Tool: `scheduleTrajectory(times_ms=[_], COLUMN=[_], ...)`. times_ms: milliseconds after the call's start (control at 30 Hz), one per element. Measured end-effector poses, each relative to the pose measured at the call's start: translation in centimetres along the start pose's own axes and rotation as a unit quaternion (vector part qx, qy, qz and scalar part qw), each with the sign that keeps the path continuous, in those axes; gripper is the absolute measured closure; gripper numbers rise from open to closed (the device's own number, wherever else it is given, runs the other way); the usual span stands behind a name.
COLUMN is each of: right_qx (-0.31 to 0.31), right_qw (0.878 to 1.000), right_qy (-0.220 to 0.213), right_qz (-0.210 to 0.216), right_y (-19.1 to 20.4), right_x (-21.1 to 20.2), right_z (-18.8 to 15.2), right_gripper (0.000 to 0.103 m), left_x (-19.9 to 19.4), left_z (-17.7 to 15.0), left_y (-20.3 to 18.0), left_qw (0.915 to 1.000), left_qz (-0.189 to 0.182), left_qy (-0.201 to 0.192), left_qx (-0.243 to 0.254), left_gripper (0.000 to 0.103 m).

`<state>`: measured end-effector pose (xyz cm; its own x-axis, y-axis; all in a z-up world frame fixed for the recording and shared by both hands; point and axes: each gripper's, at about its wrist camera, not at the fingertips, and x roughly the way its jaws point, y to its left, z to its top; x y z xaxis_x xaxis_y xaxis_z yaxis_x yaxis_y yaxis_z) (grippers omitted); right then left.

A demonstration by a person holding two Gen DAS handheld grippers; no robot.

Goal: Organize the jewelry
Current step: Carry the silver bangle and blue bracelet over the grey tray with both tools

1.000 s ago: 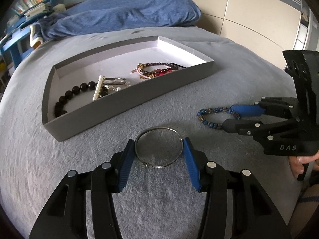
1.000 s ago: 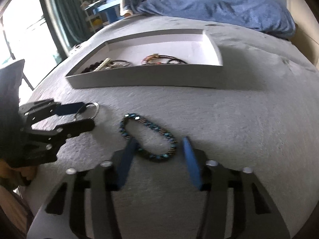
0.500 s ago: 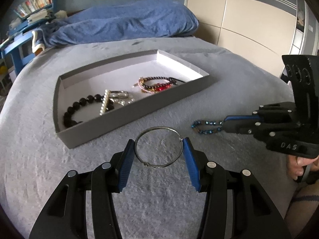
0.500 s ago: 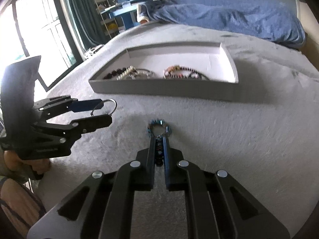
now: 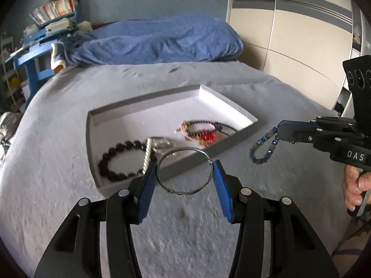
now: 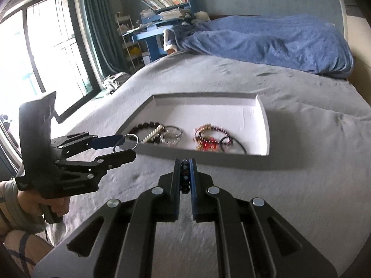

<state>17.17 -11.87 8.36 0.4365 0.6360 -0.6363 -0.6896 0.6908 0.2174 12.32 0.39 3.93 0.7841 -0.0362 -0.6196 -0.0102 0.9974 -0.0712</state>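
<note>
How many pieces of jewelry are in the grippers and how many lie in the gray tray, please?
Held in a gripper: 2, the silver wire bangle in the left gripper and the blue beaded bracelet in the right gripper.
In the gray tray: a black bead bracelet, a pearl strand, and a red and dark cluster too tangled to count.
Total: at least 5.

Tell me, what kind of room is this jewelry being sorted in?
Most likely a bedroom. The gray tray of bracelets sits on a bed with a gray cover, a rumpled blue blanket lies at its far end, and a blue desk stacked with books stands beside a curtained window.
</note>
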Motion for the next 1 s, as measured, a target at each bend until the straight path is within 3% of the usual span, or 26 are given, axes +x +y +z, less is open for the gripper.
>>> scheduleTrajectory(times_ms=[500, 800, 1000], right_qx=[0.01, 0.01, 0.06], right_qw=[1.0, 1.0, 0.996], right_qy=[-0.028, -0.005, -0.001], right_qz=[0.006, 0.02, 0.061], right_y=[-1.8, -2.3, -3.4], right_x=[-0.2, 2.6, 4.1], right_z=[4.9, 6.4, 6.2], right_gripper=[0.096, 0.096, 0.096], left_x=[1.2, 2.8, 3.9], left_z=[3.2, 3.2, 3.2], left_y=[1.3, 2.2, 3.4], left_qw=[0.9996, 0.9987, 0.9975], left_qz=[0.023, 0.044, 0.056], left_qy=[-0.013, 0.0, 0.015], left_qx=[-0.011, -0.023, -0.04], left_gripper=[0.052, 0.052, 0.052])
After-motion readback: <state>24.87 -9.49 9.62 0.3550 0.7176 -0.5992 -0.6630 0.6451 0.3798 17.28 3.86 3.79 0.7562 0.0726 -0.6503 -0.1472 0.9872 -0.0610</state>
